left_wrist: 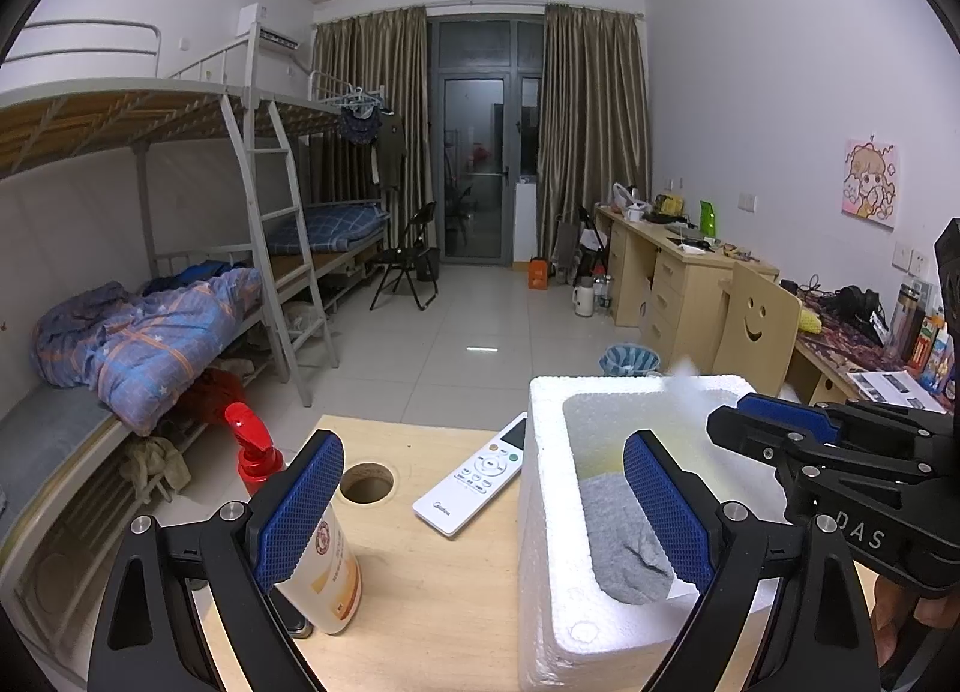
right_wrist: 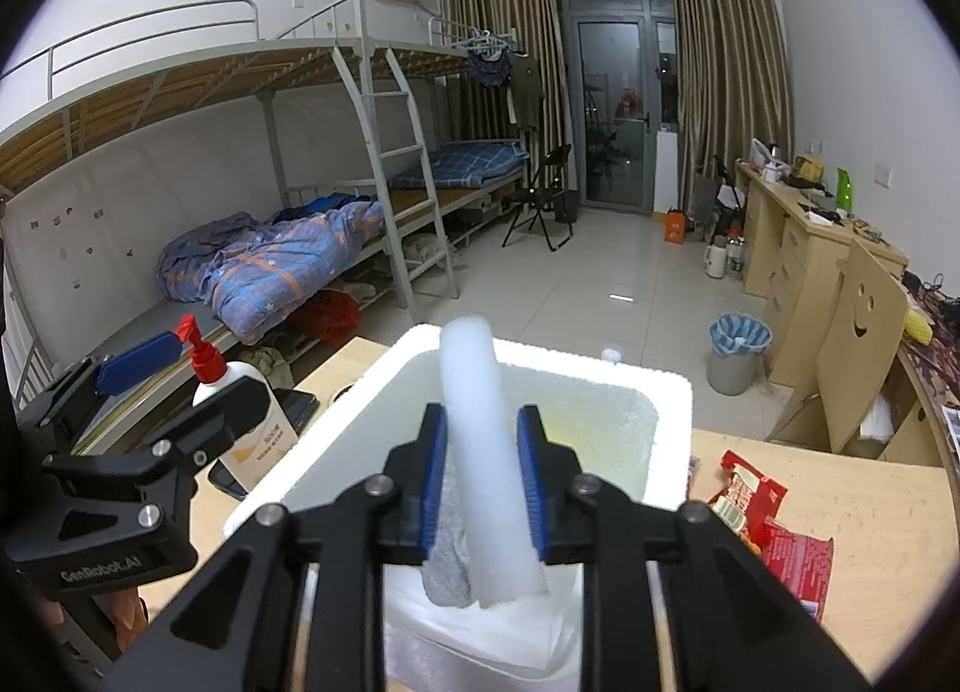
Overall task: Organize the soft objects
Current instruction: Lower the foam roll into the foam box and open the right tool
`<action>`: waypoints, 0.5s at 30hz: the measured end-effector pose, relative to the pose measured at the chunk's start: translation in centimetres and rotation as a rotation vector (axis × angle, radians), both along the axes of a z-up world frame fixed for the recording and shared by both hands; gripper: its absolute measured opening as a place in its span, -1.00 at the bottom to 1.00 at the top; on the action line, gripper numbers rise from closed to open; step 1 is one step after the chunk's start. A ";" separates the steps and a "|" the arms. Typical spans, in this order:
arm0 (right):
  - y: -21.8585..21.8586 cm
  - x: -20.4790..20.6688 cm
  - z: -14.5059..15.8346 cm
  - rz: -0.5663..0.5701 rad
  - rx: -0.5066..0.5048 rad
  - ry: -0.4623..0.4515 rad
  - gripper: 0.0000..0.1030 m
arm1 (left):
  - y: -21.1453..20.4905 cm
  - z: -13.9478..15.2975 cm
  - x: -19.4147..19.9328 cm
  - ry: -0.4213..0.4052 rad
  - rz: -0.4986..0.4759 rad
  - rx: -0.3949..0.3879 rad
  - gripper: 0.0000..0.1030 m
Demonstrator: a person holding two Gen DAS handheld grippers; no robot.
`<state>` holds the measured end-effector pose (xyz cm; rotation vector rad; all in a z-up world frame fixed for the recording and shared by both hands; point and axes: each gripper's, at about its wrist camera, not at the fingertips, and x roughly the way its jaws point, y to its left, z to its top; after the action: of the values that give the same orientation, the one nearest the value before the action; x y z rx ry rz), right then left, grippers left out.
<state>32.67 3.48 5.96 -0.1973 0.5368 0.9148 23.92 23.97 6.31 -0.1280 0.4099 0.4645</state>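
Note:
A white foam box (left_wrist: 540, 542) (right_wrist: 366, 392) stands on the wooden table (left_wrist: 432, 602). A grey cloth (left_wrist: 624, 542) (right_wrist: 447, 569) lies in the box. A white foam tube (right_wrist: 480, 440) stands tilted in the box, its lower end on the bottom next to the cloth. My right gripper (right_wrist: 483, 482) hangs over the box with the tube between its blue pads; the tube looks unpinched, so the jaws stand slightly open. My left gripper (left_wrist: 483, 512) is wide open, straddling the box's left wall, with nothing held. The right gripper (left_wrist: 750, 419) shows at the right of the left wrist view.
A lotion bottle (left_wrist: 324, 566) (right_wrist: 252, 416) with a red pump stands left of the box. A white remote (left_wrist: 474, 482) and a round cable hole (left_wrist: 367, 482) are behind it. A dark phone (right_wrist: 297, 401) lies by the bottle. Red snack packets (right_wrist: 774, 518) lie to the right.

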 end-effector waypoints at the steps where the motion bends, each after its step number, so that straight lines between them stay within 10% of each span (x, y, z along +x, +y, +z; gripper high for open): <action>1: 0.0 0.0 0.0 -0.004 -0.002 -0.003 -0.39 | 0.0 0.0 0.0 0.000 0.002 0.002 0.84; 5: -0.2 -0.1 0.1 -0.009 0.010 -0.013 0.07 | 0.0 0.0 0.0 -0.001 0.002 0.003 0.84; 15: -0.9 0.1 0.4 -0.025 0.023 0.000 0.21 | -0.1 0.1 0.1 -0.006 -0.004 0.003 0.84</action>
<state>32.78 2.56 6.35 -0.1695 0.5272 0.8966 24.05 23.91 6.42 -0.1252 0.4031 0.4603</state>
